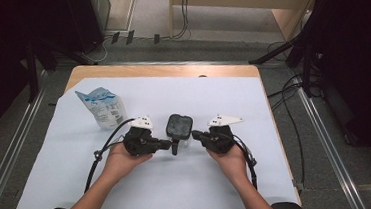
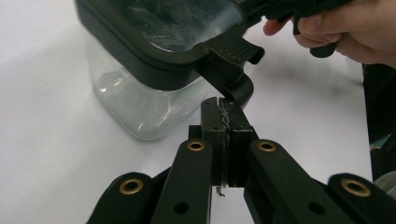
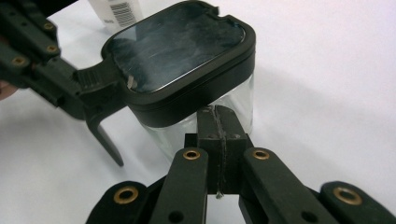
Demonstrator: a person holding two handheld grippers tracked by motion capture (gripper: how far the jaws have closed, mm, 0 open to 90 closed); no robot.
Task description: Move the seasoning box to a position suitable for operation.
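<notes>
A clear glass jar (image 1: 180, 135) with a black square lid (image 1: 179, 125) stands mid-table. In the left gripper view the jar (image 2: 135, 112) is close ahead, and the lid's hinged latch (image 2: 231, 70) hangs off its edge. My left gripper (image 2: 223, 106) is shut with nothing between its pads, its tips just under that latch; in the high view this left gripper (image 1: 173, 146) lies at the jar's left front. My right gripper (image 3: 217, 115) is shut and empty too, its tips against the jar (image 3: 233, 107) just below the lid (image 3: 182, 51). In the high view the right gripper (image 1: 195, 134) sits at the jar's right.
A blue and white pouch (image 1: 102, 107) stands at the back left on the white sheet (image 1: 278, 167) that covers the wooden table (image 1: 170, 68). Cables trail from both grippers toward the front edge. Dark stands and floor cables flank the table.
</notes>
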